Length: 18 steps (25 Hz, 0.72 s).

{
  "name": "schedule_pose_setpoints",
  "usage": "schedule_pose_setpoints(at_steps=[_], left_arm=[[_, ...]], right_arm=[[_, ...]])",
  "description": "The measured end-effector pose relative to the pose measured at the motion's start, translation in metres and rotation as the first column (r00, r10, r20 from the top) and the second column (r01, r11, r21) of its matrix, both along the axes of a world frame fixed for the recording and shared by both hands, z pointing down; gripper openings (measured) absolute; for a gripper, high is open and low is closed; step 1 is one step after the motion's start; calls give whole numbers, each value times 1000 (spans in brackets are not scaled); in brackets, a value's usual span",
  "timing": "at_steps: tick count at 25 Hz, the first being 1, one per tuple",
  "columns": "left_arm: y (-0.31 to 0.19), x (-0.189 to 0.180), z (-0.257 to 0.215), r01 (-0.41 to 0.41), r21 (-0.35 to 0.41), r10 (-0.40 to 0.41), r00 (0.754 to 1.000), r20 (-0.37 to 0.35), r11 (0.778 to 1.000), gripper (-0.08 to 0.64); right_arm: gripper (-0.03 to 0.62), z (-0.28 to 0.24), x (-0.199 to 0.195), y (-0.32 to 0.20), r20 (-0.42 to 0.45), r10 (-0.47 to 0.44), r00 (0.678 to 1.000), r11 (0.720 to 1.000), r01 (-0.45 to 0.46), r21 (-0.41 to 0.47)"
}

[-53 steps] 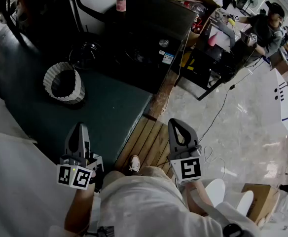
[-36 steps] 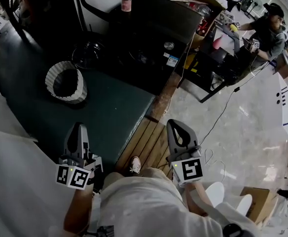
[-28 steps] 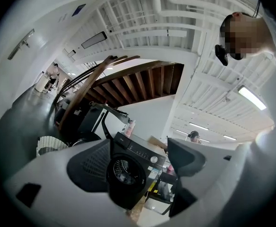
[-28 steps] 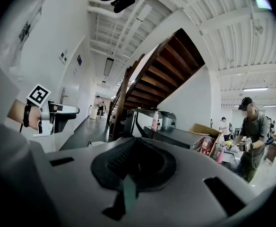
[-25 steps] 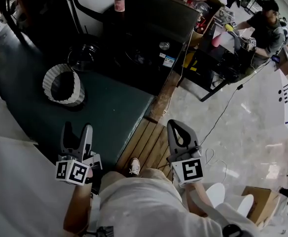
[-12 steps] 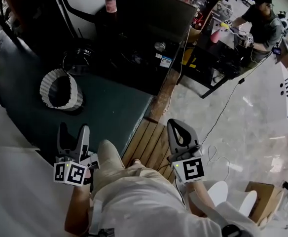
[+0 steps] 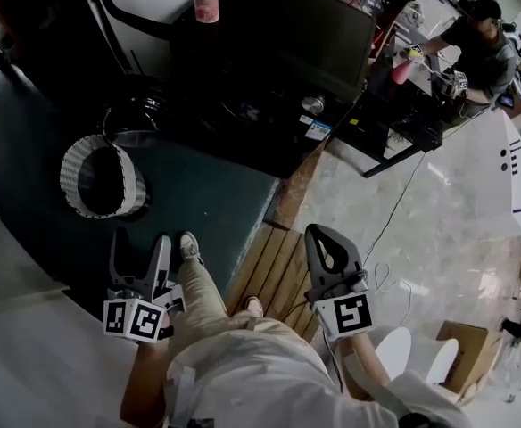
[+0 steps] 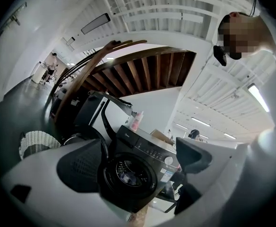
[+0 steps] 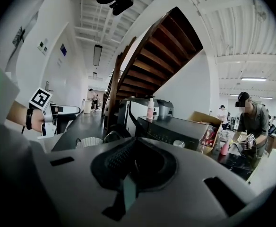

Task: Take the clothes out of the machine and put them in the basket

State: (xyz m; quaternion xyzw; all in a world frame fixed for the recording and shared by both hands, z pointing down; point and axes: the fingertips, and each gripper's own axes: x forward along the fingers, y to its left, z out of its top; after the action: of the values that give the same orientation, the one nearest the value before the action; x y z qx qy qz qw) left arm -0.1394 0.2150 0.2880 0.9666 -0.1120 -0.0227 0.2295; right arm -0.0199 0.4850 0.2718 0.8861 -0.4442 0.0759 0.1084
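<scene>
clothes: none visible, presumably inside washing machine (image 8: 128,176) straight ahead of left claw (image 7: 140,246) | basket (image 7: 100,176): ahead-left of it | left claw: just spread apart, empty | right claw (image 7: 321,239): together, empty | change: person has stepped closer; reach-in comes next

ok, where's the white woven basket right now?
Head view, left side: the round white woven basket stands on the dark green mat, just left of the black front-loading washing machine.
</scene>
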Motion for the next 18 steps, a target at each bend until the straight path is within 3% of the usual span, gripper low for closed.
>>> schedule_pose_setpoints(at_steps=[5,9,14,18], left_arm=[[-74,71,0,-112,42,111,993,26,993,479],[-104,121,-13,-290,34,288,956,60,956,479],[-111,175,-34,-399,10,398,916,49,917,479],[-81,205,-47,-486,7,485,874,39,874,479]], right_arm=[[12,2,45,-83,46,58,997,992,-52,-116],[12,-27,51,-130,72,137,988,981,-126,-146],[12,-64,63,-130,44,262,964,952,-251,-176],[12,-76,71,-109,33,337,941,930,-327,-169]])
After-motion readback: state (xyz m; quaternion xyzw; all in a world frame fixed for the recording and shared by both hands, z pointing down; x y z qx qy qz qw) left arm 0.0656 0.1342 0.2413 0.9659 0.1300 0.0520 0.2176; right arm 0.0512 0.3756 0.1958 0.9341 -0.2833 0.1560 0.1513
